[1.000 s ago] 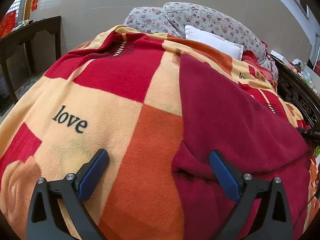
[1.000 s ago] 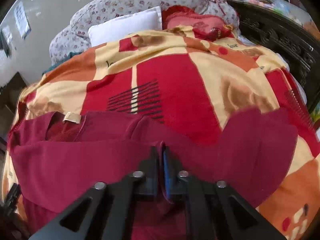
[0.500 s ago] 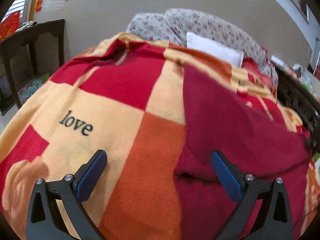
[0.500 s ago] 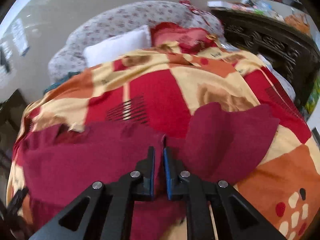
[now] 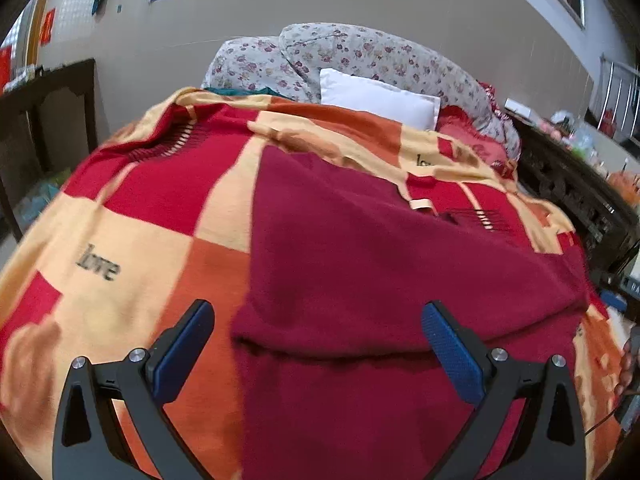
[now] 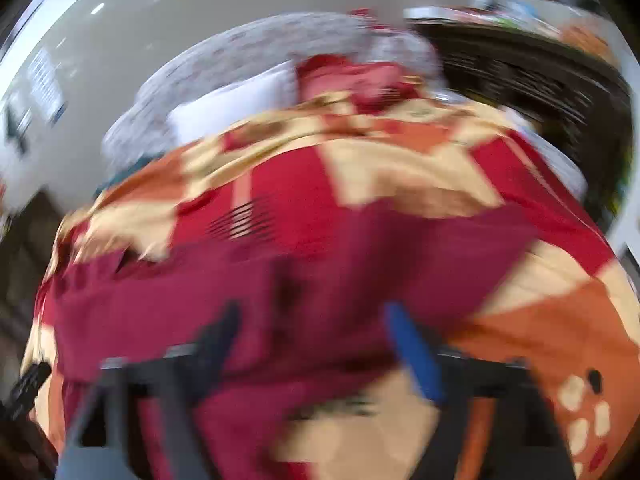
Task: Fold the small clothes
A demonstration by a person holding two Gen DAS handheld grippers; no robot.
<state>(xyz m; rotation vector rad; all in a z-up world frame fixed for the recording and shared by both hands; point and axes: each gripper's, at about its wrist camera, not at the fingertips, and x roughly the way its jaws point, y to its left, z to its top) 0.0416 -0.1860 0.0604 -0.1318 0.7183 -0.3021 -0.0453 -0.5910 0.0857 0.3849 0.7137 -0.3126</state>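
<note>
A dark red garment (image 5: 380, 272) lies on the patterned blanket (image 5: 132, 248), with a folded layer resting across it. My left gripper (image 5: 318, 328) is open above the garment's near left edge, holding nothing. The right wrist view is blurred by motion. In it the garment (image 6: 312, 280) spreads across the blanket (image 6: 540, 320). My right gripper (image 6: 312, 332) is open over the cloth, its fingers apart and empty.
A white pillow (image 5: 376, 96) and a floral quilt (image 5: 360, 52) lie at the head of the bed. A dark carved wooden bed frame (image 5: 580, 196) runs along the right side. A dark table (image 5: 44, 112) stands at the left.
My right gripper has opened and let go of the garment, which it pinched before. The fold now lies over the garment. The left gripper has tilted up and shifted slightly, still open.
</note>
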